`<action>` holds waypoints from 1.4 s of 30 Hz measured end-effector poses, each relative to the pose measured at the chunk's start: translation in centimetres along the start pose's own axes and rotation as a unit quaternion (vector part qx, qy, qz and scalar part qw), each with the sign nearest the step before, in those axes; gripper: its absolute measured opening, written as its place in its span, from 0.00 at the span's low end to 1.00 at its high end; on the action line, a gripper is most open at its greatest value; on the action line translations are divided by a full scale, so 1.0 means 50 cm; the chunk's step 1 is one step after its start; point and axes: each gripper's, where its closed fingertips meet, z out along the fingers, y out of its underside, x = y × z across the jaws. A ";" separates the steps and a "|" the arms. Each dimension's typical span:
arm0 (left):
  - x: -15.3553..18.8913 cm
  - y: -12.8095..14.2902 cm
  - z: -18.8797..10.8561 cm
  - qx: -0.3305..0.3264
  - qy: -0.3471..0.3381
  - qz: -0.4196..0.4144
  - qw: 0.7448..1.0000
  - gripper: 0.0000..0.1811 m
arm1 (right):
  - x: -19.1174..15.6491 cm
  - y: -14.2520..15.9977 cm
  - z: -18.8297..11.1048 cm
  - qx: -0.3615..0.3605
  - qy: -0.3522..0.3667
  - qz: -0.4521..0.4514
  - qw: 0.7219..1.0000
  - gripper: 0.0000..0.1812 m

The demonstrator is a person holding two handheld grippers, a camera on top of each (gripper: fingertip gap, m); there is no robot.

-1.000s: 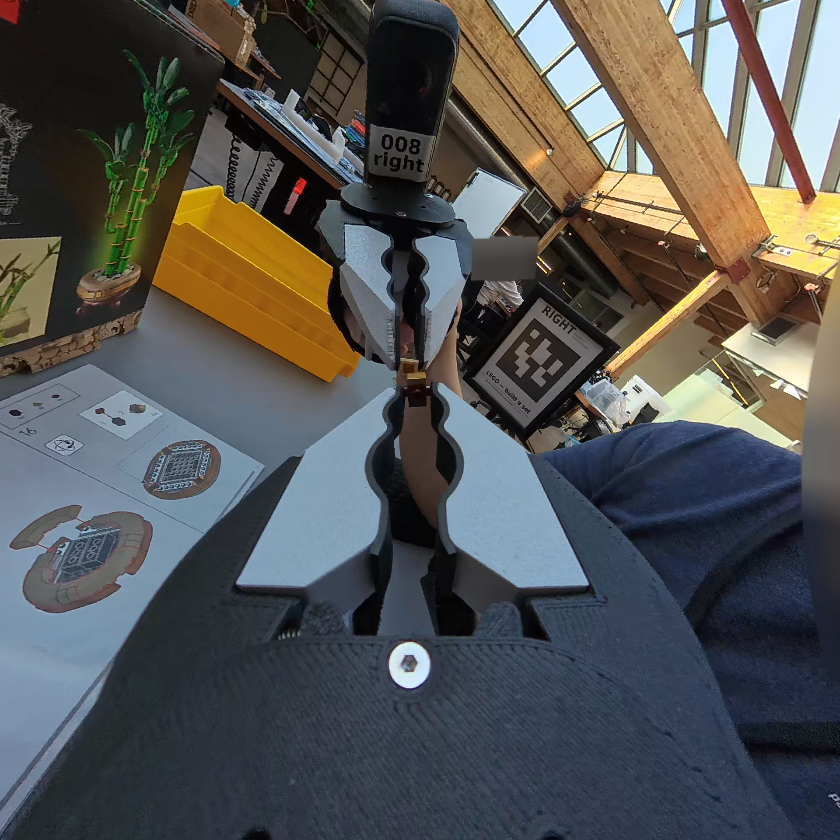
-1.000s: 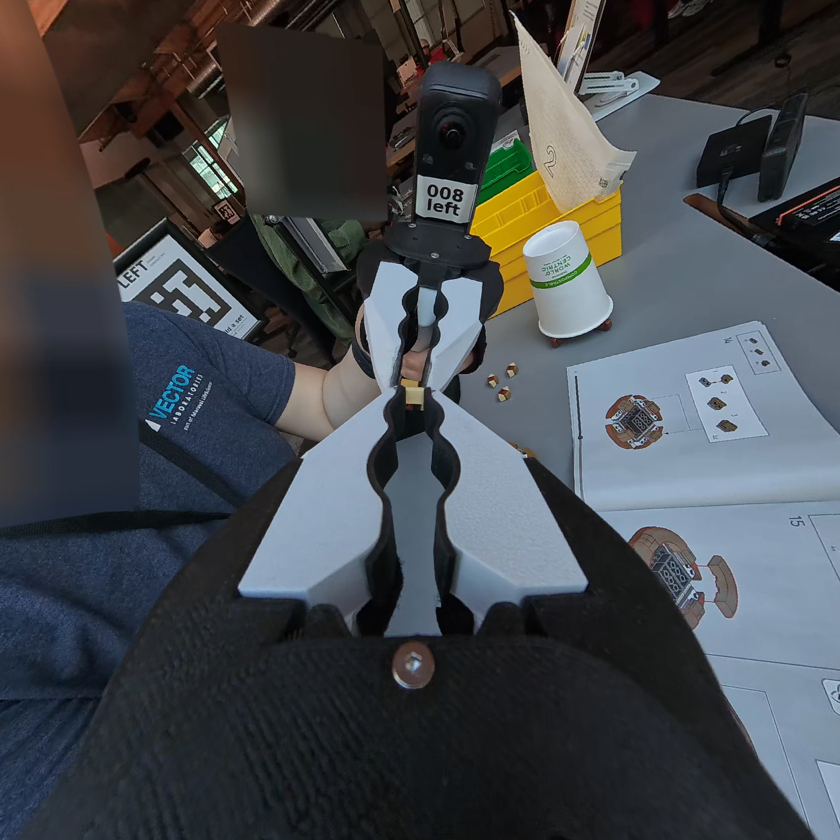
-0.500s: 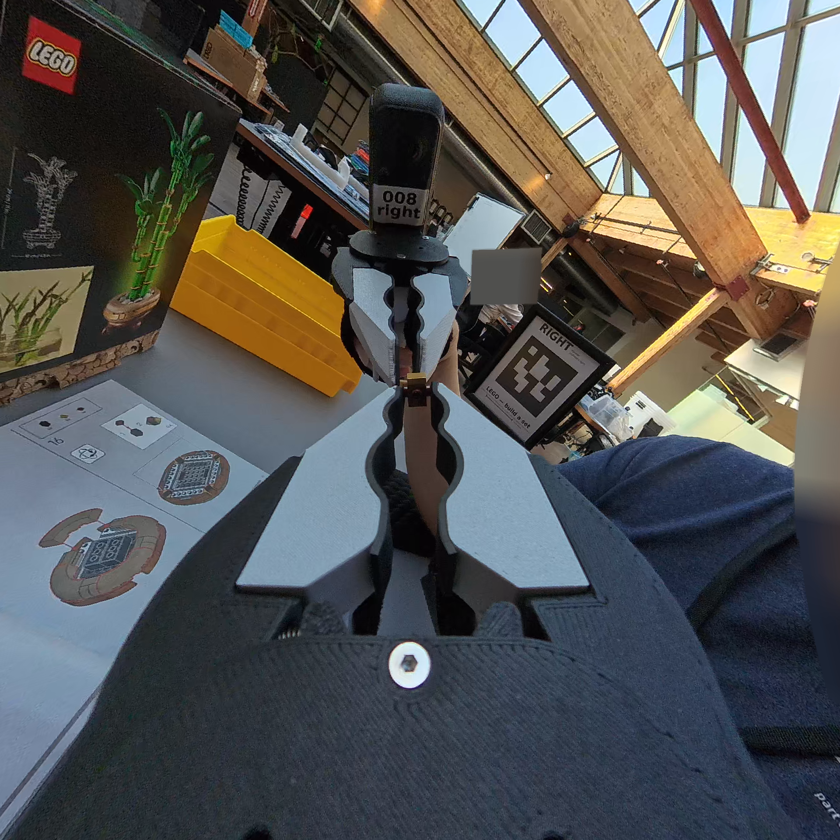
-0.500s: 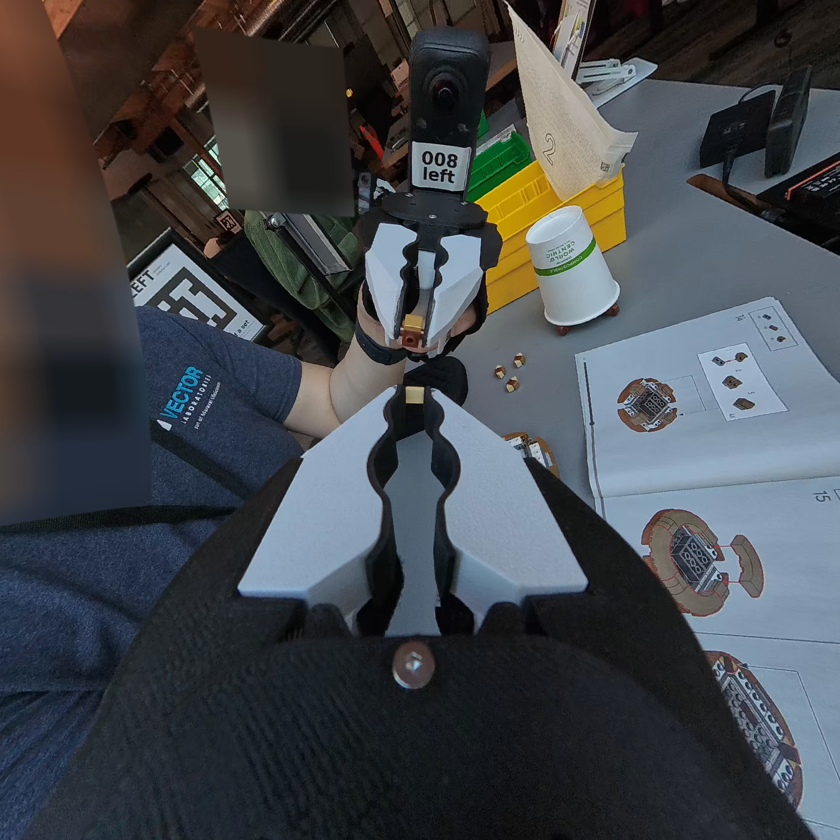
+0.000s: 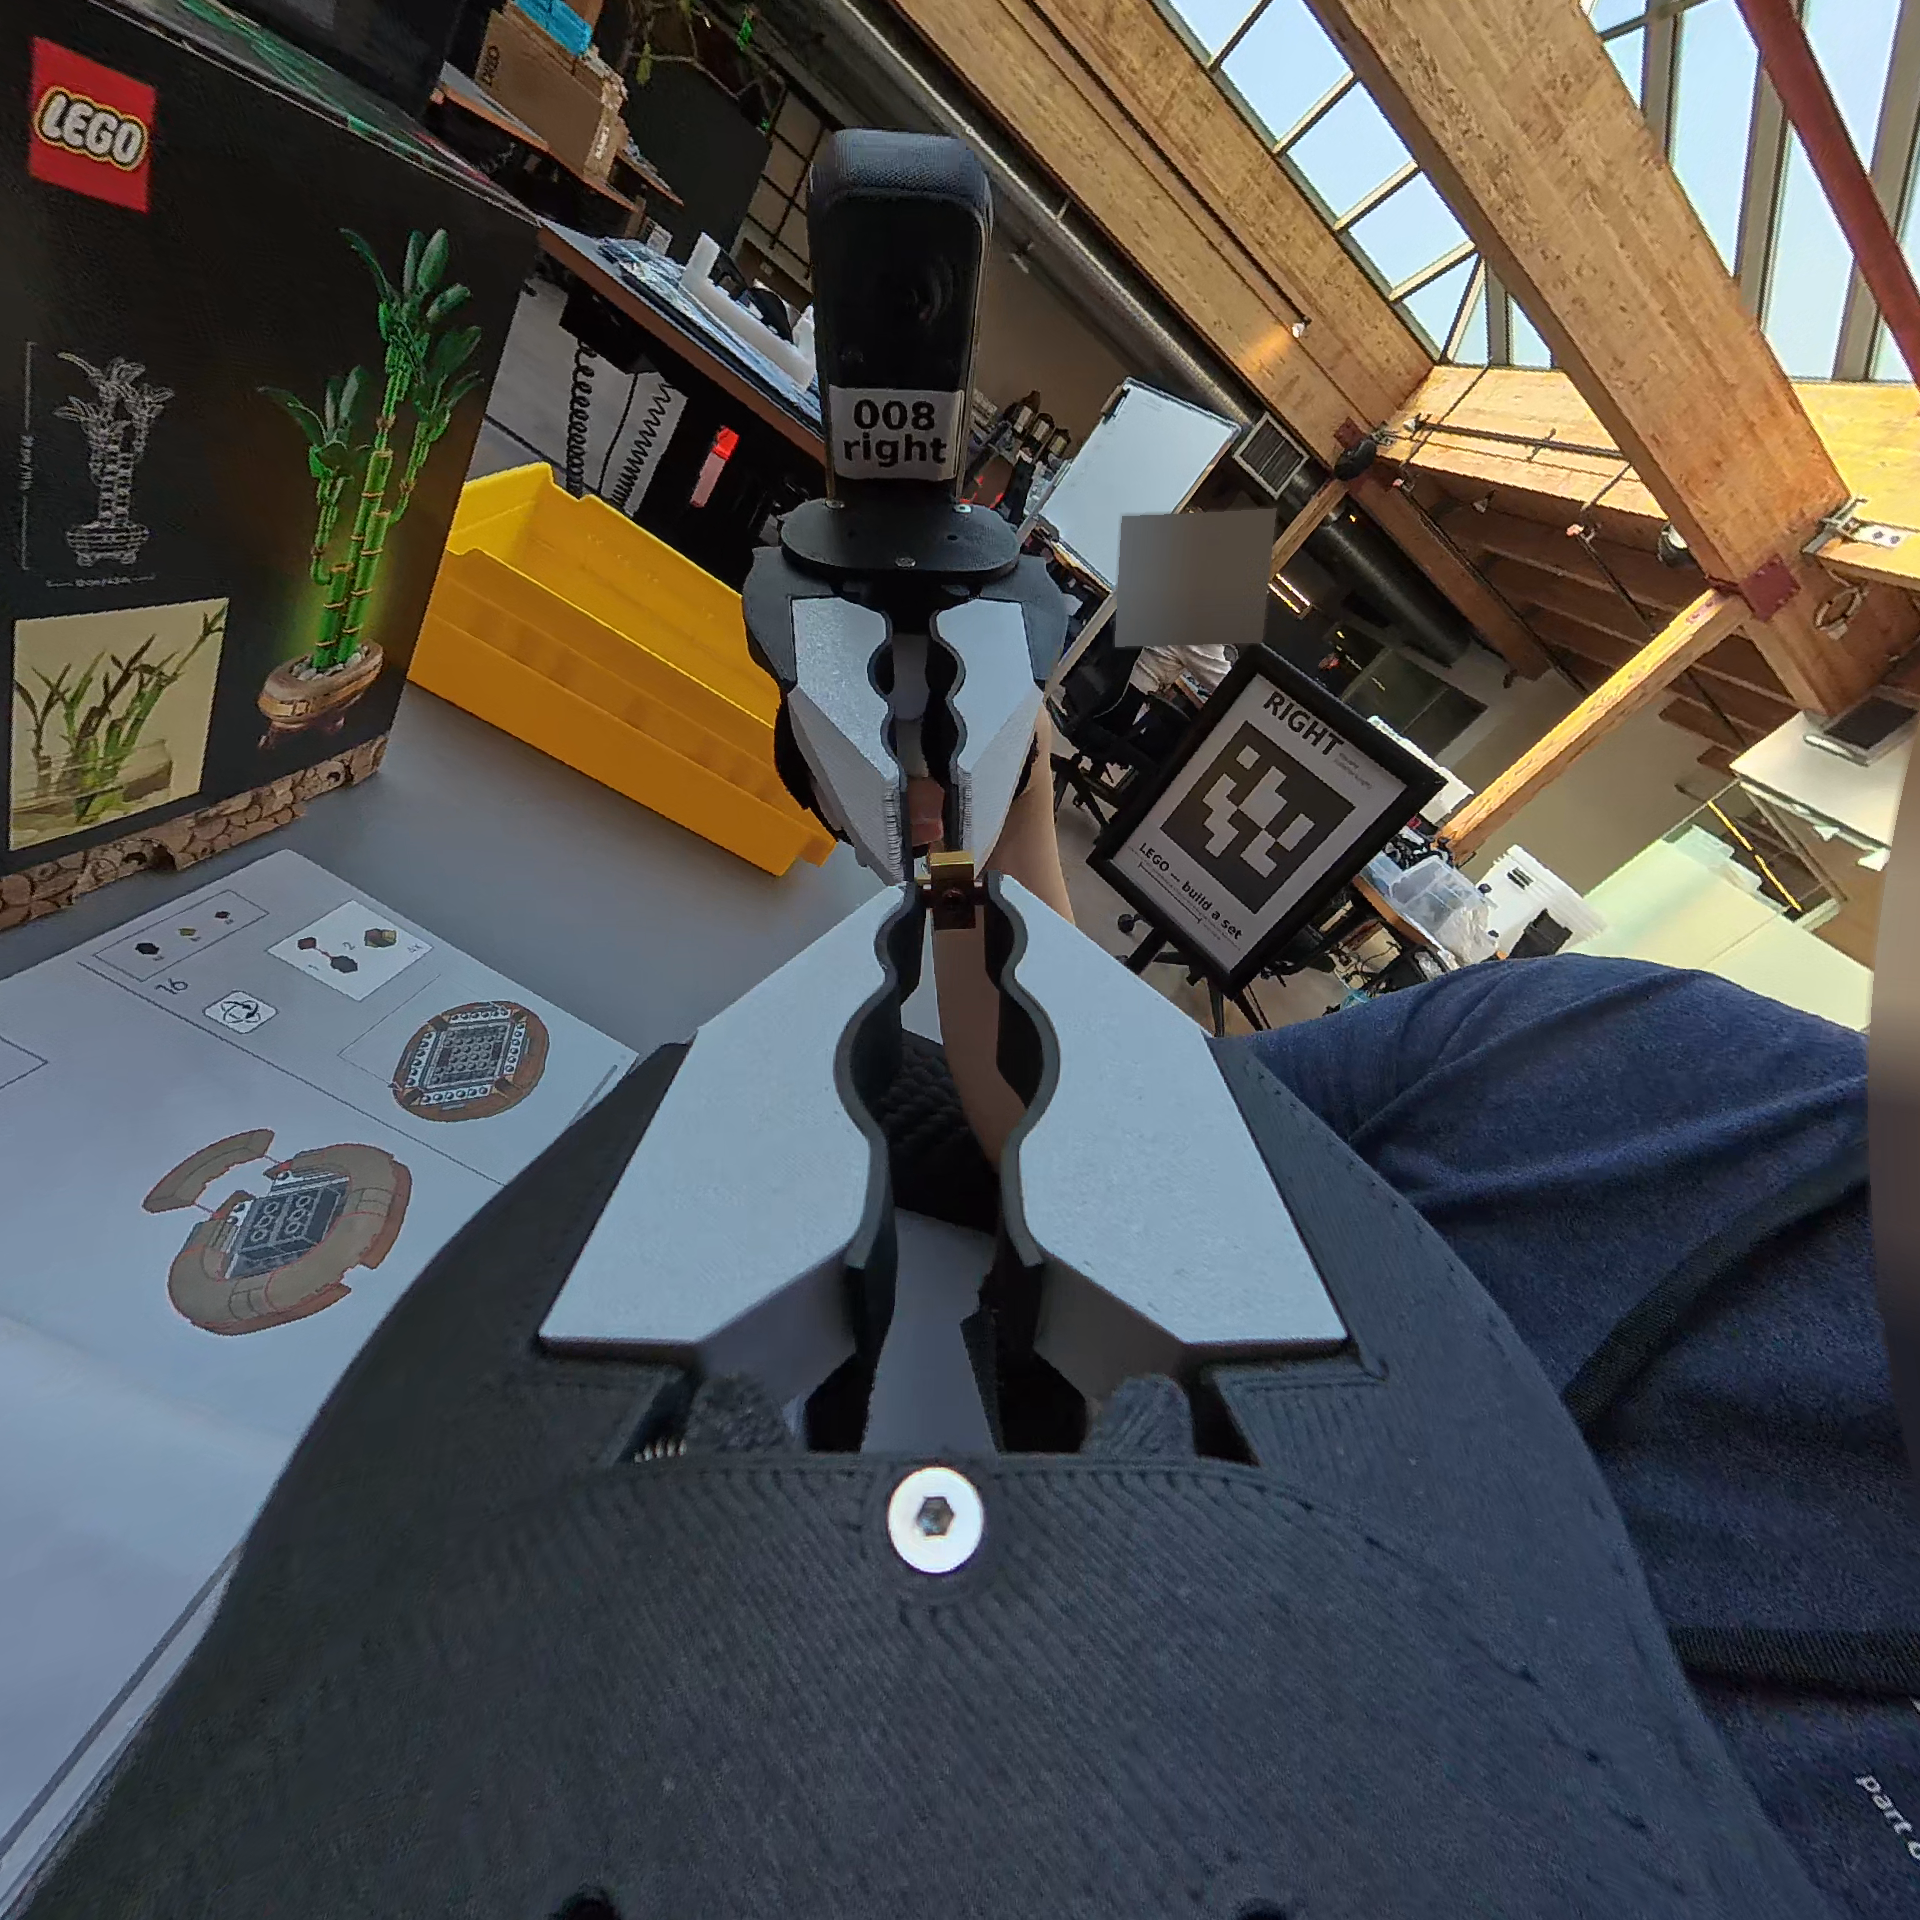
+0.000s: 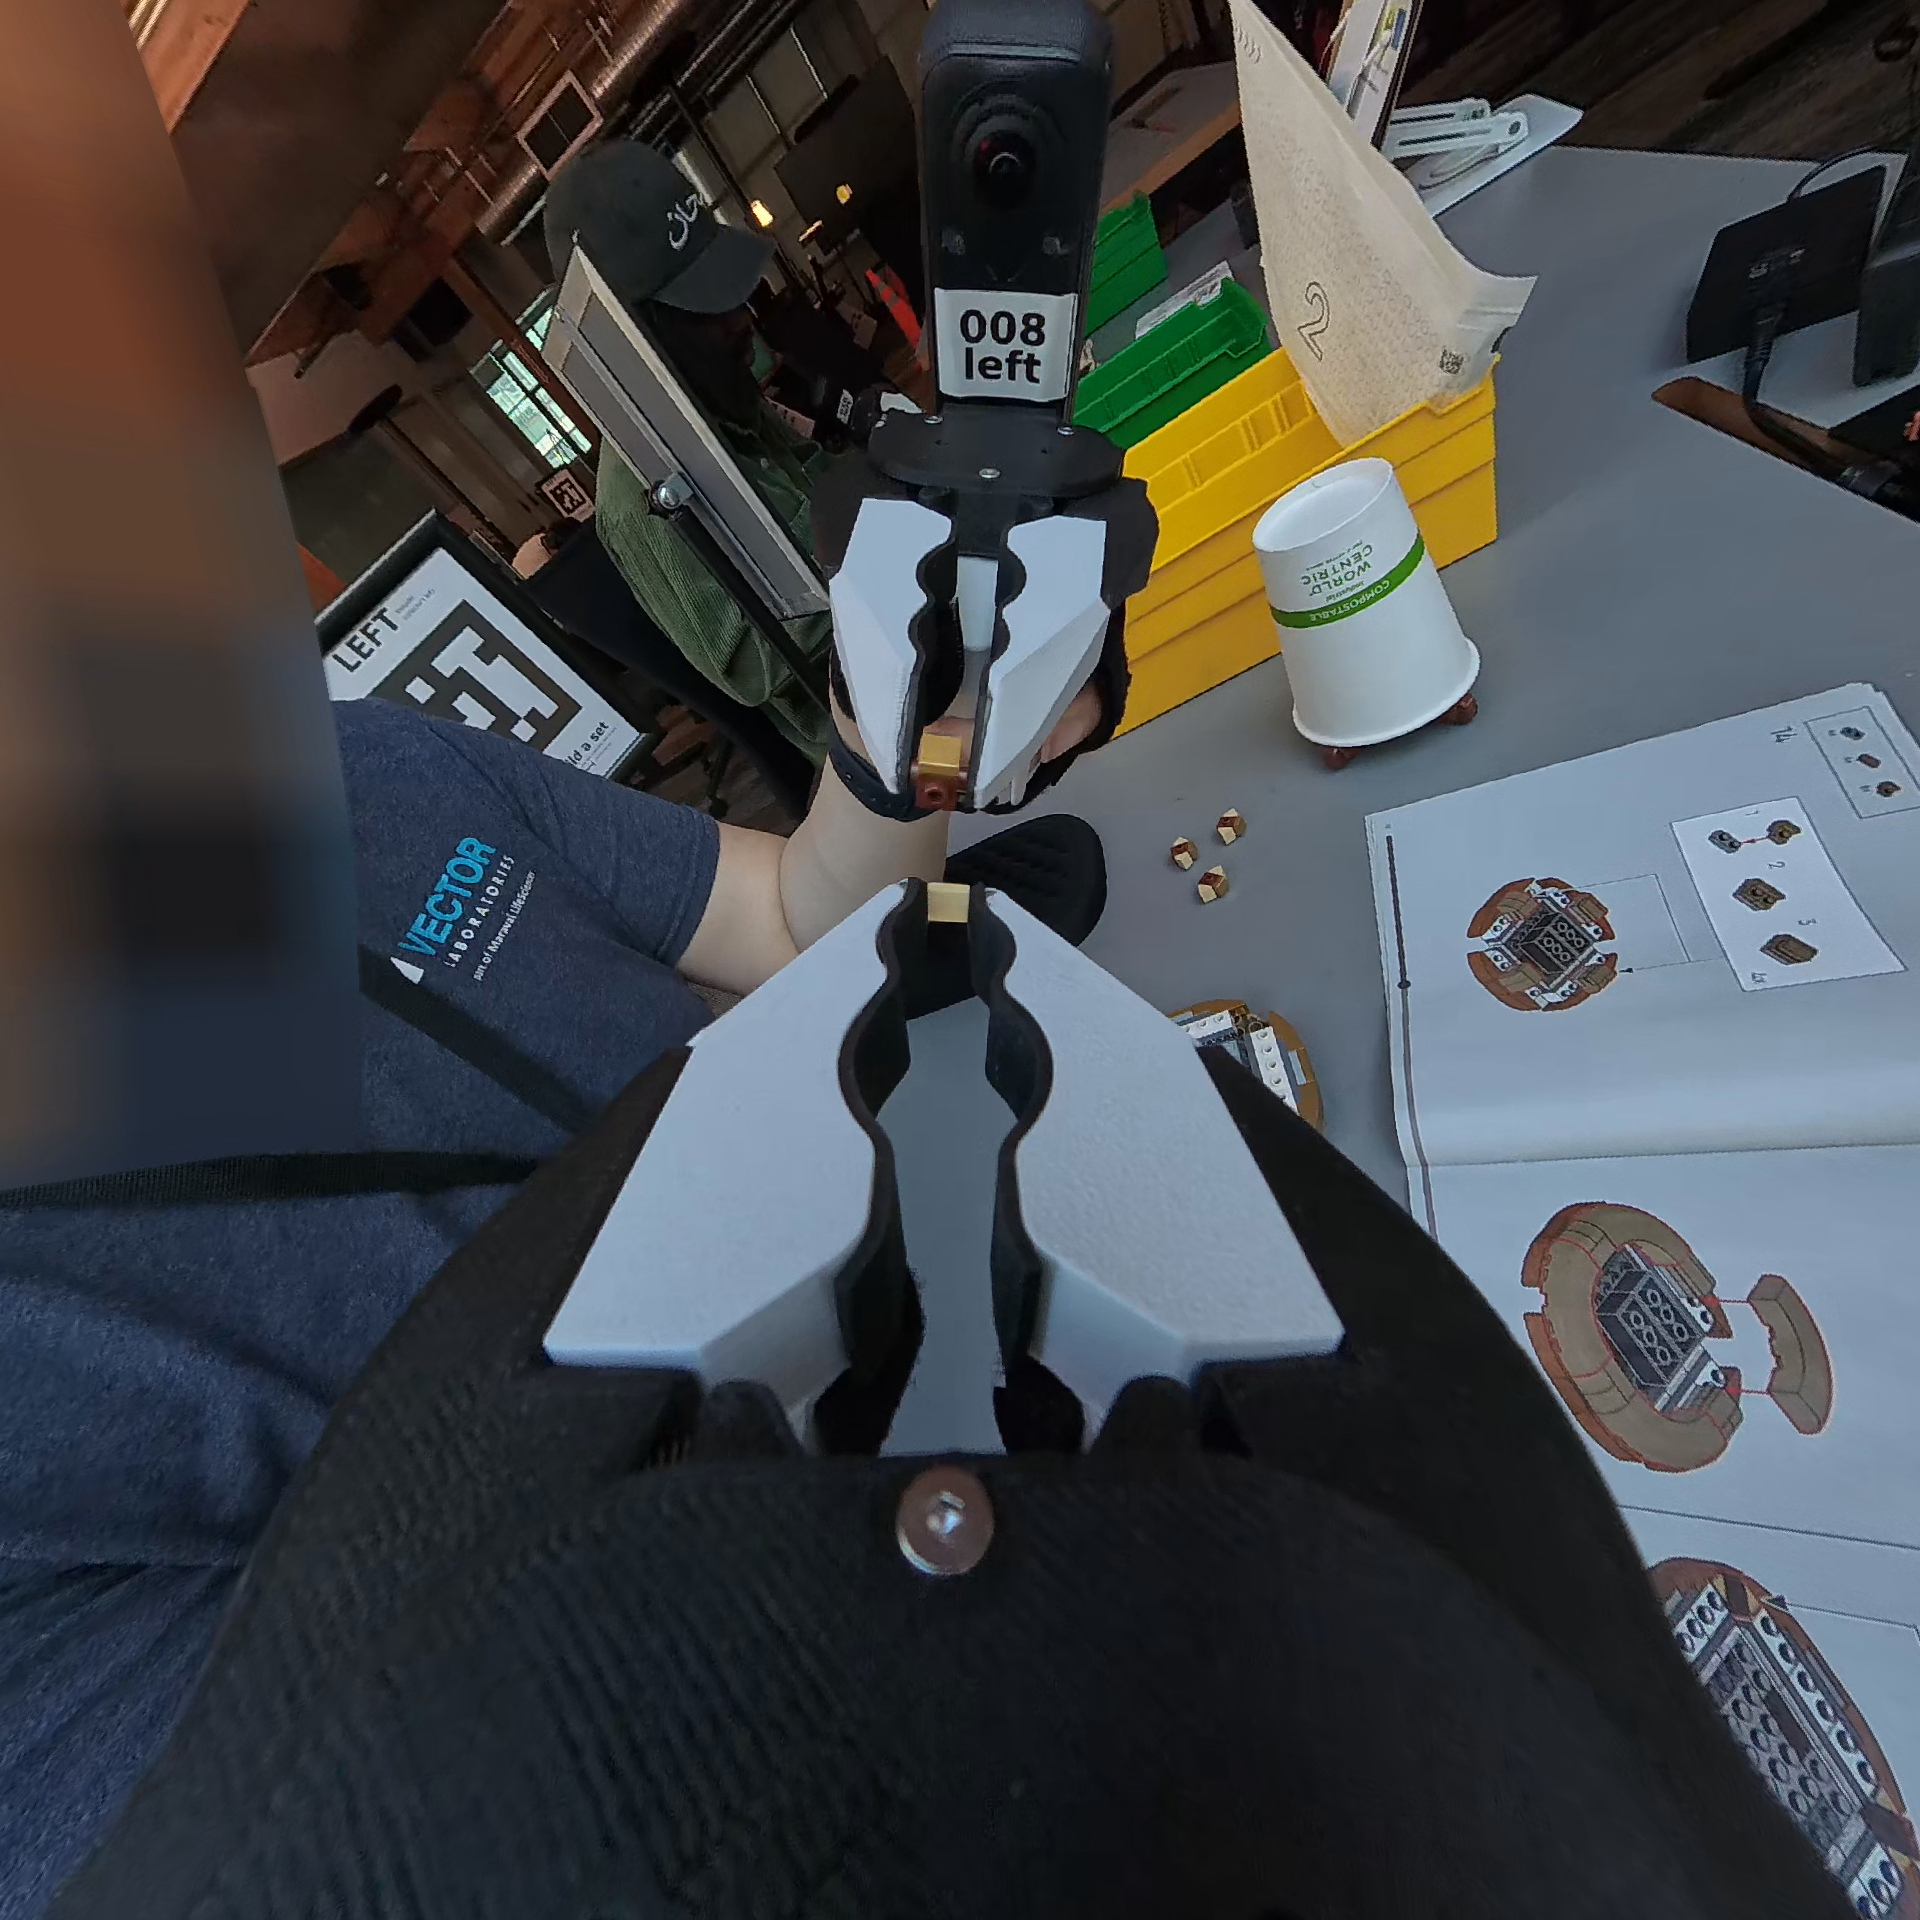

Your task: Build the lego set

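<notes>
My left gripper (image 5: pixel 951 906) is shut on a small gold and reddish-brown Lego piece (image 5: pixel 951 891). The right wrist view shows the gripper (image 6: pixel 940 781) and the piece (image 6: pixel 938 766) head-on. My right gripper (image 6: pixel 948 896) is shut on a small tan Lego piece (image 6: pixel 948 904). The two grippers face each other tip to tip in the air, with a small gap between their pieces. In the left wrist view the right gripper (image 5: pixel 925 844) hangs just beyond my left fingertips. A partly built round brown base (image 6: pixel 1259 1049) lies on the table by the right gripper.
The open instruction booklet (image 6: pixel 1662 1049) lies on the grey table (image 6: pixel 1621 582). Three small loose pieces (image 6: pixel 1205 857), an upturned paper cup (image 6: pixel 1361 613) and yellow bins (image 6: pixel 1299 488) stand beyond. The Lego box (image 5: pixel 208 468) stands at the left. The person's navy shirt (image 5: pixel 1610 1195) is close by. Left and right tips are no more than a few centimetres apart.
The grippers, tip to tip a second ago with their pieces touching, have drawn apart. Each has kept its own piece, and a gap shows between them.
</notes>
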 end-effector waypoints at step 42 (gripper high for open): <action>-0.030 0.023 0.026 -0.007 0.021 -0.067 0.997 0.05 | 0.022 0.002 0.003 0.002 0.001 0.047 0.999 0.04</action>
